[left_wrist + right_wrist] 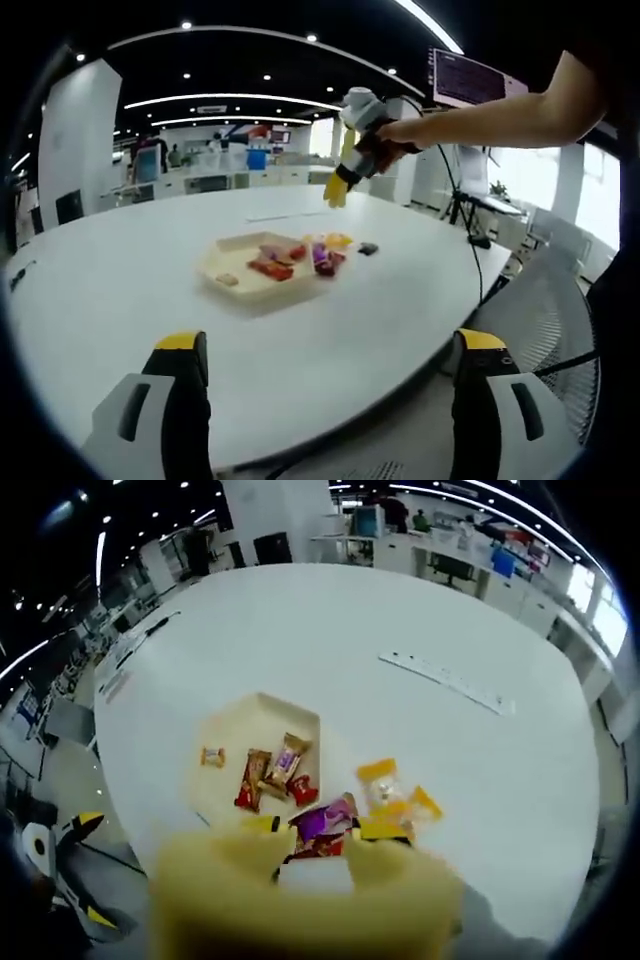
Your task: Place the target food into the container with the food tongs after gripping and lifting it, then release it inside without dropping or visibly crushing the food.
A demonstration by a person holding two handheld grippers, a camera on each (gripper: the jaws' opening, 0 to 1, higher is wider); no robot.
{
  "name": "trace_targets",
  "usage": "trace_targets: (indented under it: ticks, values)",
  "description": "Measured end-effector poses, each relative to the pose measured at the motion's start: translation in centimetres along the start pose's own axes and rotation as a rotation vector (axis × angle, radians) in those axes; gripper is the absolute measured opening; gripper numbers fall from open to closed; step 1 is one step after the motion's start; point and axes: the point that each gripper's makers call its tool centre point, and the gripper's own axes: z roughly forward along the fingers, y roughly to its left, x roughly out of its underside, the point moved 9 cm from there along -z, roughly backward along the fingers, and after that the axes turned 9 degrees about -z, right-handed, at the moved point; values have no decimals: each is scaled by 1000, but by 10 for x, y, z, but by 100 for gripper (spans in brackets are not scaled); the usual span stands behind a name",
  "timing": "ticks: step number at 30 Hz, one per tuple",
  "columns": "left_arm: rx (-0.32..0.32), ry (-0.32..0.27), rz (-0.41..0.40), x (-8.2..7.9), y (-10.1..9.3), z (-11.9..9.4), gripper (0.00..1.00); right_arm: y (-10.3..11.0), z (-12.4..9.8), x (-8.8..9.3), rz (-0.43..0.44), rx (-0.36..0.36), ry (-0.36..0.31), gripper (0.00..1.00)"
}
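The wrapped snacks we have to move look light, crinkly and slick, so we judge that a hold across the middle of a packet's body, gentle enough not to crush what is inside, will serve better than a nip at the sealed ends. Several candidates lie loose on the white table [470,610] just beside the container: a purple packet [322,822], a clear yellow-ended packet [381,783] and a small yellow one [424,803] (which of them is the target we cannot tell). The cream tray [262,712] already holds a small wrapped candy [212,756] off by itself, plus a brown bar [252,773], a purple-and-tan bar [285,759] and a red piece [302,791] bunched together. In the left gripper view, the right gripper [336,190] hangs in the air well above the tray [222,258], carrying what look like yellow tongs; whether these are apart or together we cannot tell, since up close they are only a blur. The left gripper [330,345] waits low at the table edge, jaws wide apart and empty.
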Motion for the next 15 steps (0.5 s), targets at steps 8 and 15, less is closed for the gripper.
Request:
trace_targets:
  ticks: [8,15]
  values:
    - [6,15,3,2,0,0,98,4,15,18,22,-22,35,27]
    - [7,21,3,2,0,0,98,6,25,22,24,-35,51,28]
